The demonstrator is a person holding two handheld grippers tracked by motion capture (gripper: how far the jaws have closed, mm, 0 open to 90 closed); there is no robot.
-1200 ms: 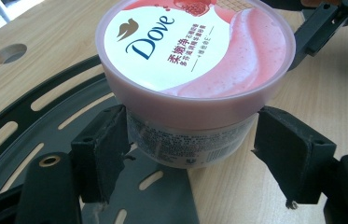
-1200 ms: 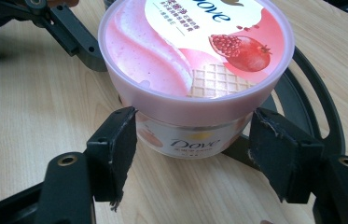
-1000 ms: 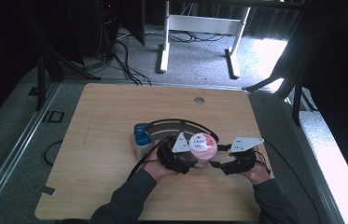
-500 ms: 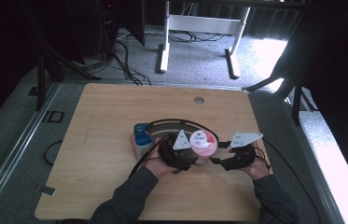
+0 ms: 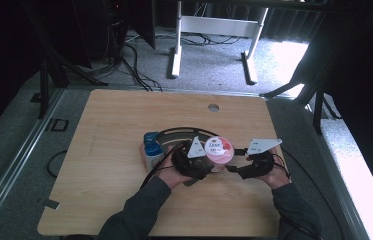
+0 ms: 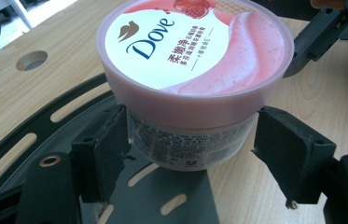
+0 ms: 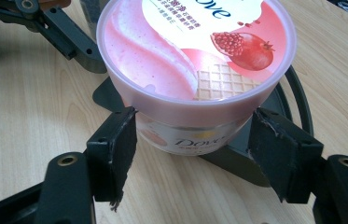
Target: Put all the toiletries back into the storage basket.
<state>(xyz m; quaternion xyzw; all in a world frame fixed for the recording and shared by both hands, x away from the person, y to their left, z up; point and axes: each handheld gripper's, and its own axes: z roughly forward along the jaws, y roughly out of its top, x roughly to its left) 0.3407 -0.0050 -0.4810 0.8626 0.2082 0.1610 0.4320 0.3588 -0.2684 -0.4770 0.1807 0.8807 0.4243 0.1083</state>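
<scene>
A pink-lidded Dove tub (image 5: 219, 148) stands near the table's front middle, over a black curved slotted plate (image 5: 174, 132). From the left, my left gripper (image 5: 206, 162) reaches under the lid. In the left gripper view its pads press on both sides of the tub (image 6: 195, 60) just below the lid rim. My right gripper (image 5: 231, 166) comes from the right, and in the right gripper view its pads likewise clamp the tub's body (image 7: 195, 60). A hand holds each gripper.
A small bottle with a blue cap (image 5: 151, 147) stands just left of the left gripper. The wooden table (image 5: 99, 175) has a round hole (image 5: 213, 107) near its far edge. Cables trail from both grippers toward the front.
</scene>
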